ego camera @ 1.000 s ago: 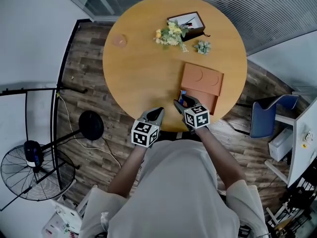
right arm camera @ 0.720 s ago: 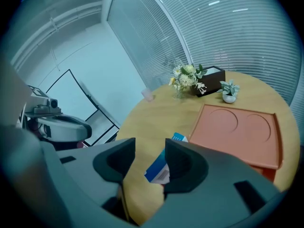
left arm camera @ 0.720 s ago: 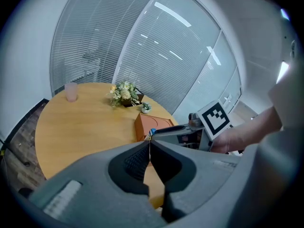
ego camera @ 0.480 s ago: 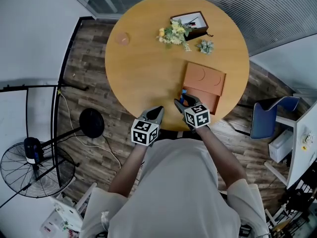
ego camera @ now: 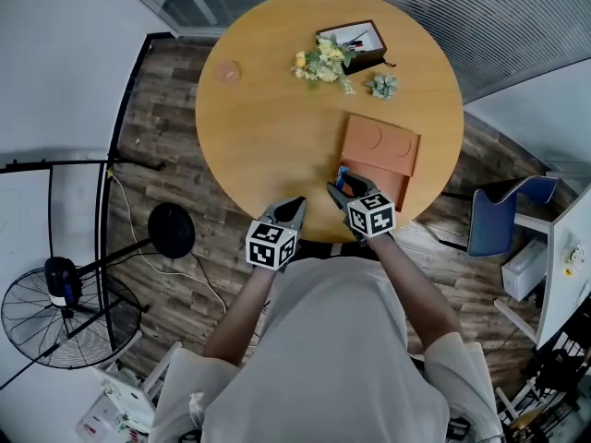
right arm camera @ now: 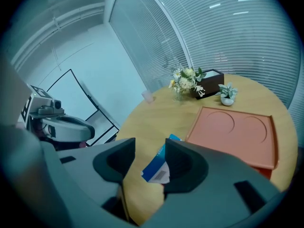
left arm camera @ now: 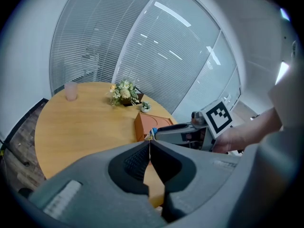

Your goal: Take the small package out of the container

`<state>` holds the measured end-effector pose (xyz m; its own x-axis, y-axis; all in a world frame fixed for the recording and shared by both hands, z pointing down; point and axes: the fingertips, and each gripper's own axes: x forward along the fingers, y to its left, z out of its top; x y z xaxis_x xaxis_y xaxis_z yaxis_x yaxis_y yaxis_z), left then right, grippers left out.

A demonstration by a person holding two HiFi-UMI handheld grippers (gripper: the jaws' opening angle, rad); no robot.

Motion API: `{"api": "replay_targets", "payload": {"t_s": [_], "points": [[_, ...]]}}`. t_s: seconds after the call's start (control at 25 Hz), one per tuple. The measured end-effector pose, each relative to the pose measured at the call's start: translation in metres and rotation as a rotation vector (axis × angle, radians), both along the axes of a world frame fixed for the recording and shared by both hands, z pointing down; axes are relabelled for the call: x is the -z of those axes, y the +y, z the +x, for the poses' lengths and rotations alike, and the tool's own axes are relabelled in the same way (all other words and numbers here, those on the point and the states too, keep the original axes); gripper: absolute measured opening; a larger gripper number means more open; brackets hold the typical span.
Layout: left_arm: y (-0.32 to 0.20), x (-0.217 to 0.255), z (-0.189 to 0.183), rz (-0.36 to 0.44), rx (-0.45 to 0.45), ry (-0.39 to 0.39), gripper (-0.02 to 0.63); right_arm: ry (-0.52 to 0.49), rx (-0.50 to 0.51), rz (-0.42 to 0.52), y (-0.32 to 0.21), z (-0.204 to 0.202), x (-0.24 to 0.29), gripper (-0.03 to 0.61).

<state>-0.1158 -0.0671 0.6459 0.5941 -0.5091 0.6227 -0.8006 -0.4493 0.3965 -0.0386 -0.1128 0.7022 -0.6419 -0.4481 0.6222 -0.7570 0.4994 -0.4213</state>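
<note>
The small package (right arm camera: 159,167) is blue with a white barcode end. It hangs tilted between the jaws of my right gripper (right arm camera: 149,148), which is shut on it, above the bare tabletop. In the head view that gripper (ego camera: 343,185) holds the package (ego camera: 341,172) just left of the near corner of the orange container (ego camera: 379,150), outside it. The container's flat lid (right arm camera: 237,134) has two round recesses. My left gripper (ego camera: 294,206) hovers at the table's near edge, its jaws closed together with nothing in them (left arm camera: 149,144).
On the round wooden table (ego camera: 268,118), at the far side, are a dark box (ego camera: 355,42), a flower bunch (ego camera: 319,63), a little potted plant (ego camera: 380,85) and a pink cup (ego camera: 225,70). A blue chair (ego camera: 499,215) stands at the right, a fan (ego camera: 55,317) on the floor at the left.
Almost nothing has changed: my right gripper with the package has drifted a touch to the right, and the left gripper has stayed where it was.
</note>
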Motion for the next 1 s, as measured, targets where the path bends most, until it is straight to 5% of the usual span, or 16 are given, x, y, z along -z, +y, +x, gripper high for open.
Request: {"api": "replay_targets", "payload": {"t_s": [0.2, 0.4, 0.72, 1.0], "points": [[0.001, -0.004, 0.0, -0.007, -0.001, -0.002, 0.02, 0.069, -0.059, 0.016, -0.006, 0.013, -0.005, 0.218], [0.002, -0.006, -0.001, -0.012, -0.003, -0.004, 0.02, 0.069, -0.084, -0.044, -0.002, 0.011, -0.014, 0.247], [0.006, -0.006, -0.004, -0.009, -0.005, -0.018, 0.02, 0.205, -0.155, -0.169, 0.001, 0.019, -0.042, 0.245], [0.007, -0.007, -0.009, -0.003, -0.003, -0.018, 0.02, 0.357, -0.204, -0.152, 0.001, 0.041, -0.043, 0.083]]}}
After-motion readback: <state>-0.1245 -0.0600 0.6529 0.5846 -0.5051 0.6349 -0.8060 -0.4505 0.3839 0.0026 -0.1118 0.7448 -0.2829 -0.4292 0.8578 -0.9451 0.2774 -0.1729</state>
